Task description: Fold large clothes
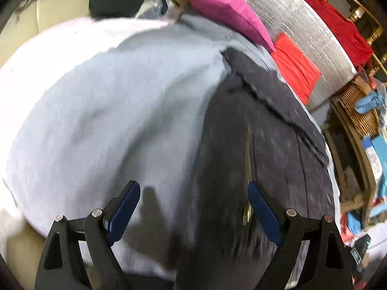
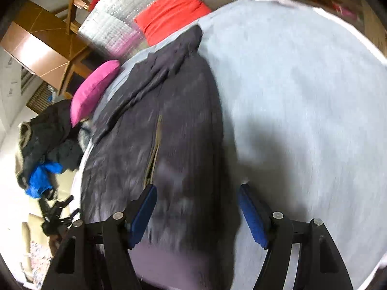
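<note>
A dark grey zip jacket [image 1: 261, 130] lies spread on a pale blue-grey blanket [image 1: 108, 101], its brass zip running down the middle. In the right wrist view the jacket [image 2: 169, 125] fills the centre-left and the blanket [image 2: 302, 96] the right. My left gripper [image 1: 193, 193] is open above the jacket's left edge, holding nothing. My right gripper [image 2: 197, 193] is open over the jacket's lower right part, holding nothing. Both views are motion-blurred.
A pink cushion [image 1: 225, 9] and a red cushion [image 1: 295, 67] lie at the blanket's far side by a silver foil mat [image 1: 302, 31]. A heap of dark and blue clothes [image 2: 46, 149] sits left of the jacket. A wicker basket [image 1: 360, 111] and wooden furniture [image 2: 48, 46] stand around.
</note>
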Motion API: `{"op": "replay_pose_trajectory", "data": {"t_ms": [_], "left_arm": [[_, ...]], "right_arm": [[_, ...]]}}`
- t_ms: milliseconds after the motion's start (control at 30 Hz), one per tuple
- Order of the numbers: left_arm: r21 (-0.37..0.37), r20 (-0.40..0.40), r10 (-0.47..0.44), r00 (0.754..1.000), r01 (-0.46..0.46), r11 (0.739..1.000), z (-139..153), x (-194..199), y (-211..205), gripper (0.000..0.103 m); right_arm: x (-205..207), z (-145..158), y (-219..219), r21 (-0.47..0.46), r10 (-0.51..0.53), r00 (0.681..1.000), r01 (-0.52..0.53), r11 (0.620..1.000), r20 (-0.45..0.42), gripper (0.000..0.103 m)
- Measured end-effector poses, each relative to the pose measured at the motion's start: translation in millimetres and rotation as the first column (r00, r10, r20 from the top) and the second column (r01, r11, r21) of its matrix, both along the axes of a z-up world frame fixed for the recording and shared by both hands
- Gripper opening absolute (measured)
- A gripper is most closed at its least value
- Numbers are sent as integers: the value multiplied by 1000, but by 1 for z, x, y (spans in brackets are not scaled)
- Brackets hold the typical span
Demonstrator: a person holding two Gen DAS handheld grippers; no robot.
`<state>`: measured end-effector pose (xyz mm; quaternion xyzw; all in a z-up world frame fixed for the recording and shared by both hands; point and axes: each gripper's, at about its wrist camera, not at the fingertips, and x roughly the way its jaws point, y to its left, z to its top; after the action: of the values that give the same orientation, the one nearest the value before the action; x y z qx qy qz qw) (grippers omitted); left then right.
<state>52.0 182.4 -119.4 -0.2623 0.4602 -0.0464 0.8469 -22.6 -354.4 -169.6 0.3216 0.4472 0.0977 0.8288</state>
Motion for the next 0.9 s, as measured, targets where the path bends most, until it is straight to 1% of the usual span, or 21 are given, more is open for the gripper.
{"op": "replay_pose_trajectory", "data": {"t_ms": [67, 100, 167, 233, 300, 367, 433, 567, 700, 733, 800, 833, 867, 900], "left_arm": [[-10, -11, -26, 1000, 26, 1000, -4, -13, -8, 90], [-14, -17, -41, 999, 40, 999, -5, -15, -12, 90], [1, -31, -61, 998, 61, 998, -7, -20, -22, 90], [19, -37, -83, 996, 83, 996, -7, -23, -29, 90], [46, -35, -90, 995, 92, 995, -7, -26, -36, 90], [72, -58, -93, 994, 97, 993, -12, -25, -41, 90], [114, -62, -91, 994, 98, 989, -15, -25, -46, 90], [192, -73, -96, 993, 108, 975, -19, -25, -53, 90], [221, -78, -100, 992, 115, 968, -22, -25, -58, 90], [228, -79, -102, 992, 118, 967, -23, -25, -59, 90], [236, -80, -105, 991, 121, 964, -23, -28, -60, 90], [239, -80, -106, 991, 122, 963, -24, -27, -61, 90], [241, -80, -106, 991, 122, 963, -24, -28, -62, 90], [243, -80, -106, 991, 123, 962, -23, -29, -63, 90]], "right_arm": [[-7, -4, 11, 26, 16, 1000, -16, 1000, 2, 73], [-12, -4, 14, 25, 20, 1000, -20, 999, 8, 74], [-14, -4, 18, 21, 6, 1000, -6, 1000, 24, 74], [-16, -6, 16, 67, -17, 1000, 16, 998, 24, 74], [-21, -1, 19, 66, -10, 999, 7, 998, 43, 73], [-24, 1, 19, 68, -1, 999, -2, 998, 51, 72], [-29, 1, 18, 69, -1, 998, -3, 998, 57, 72], [-34, -10, 19, 46, 19, 1000, -20, 999, 24, 71], [-37, -9, 27, 22, 48, 998, -49, 999, 39, 67], [-37, -9, 29, 12, 49, 998, -50, 999, 39, 64], [-37, -10, 30, -12, 44, 999, -43, 999, 25, 54], [-36, -12, 29, -21, 37, 999, -36, 999, 13, 42], [-36, -14, 27, -25, 29, 1000, -29, 999, -1, 39], [-35, -15, 27, -25, 26, 1000, -26, 999, -7, 38]]}}
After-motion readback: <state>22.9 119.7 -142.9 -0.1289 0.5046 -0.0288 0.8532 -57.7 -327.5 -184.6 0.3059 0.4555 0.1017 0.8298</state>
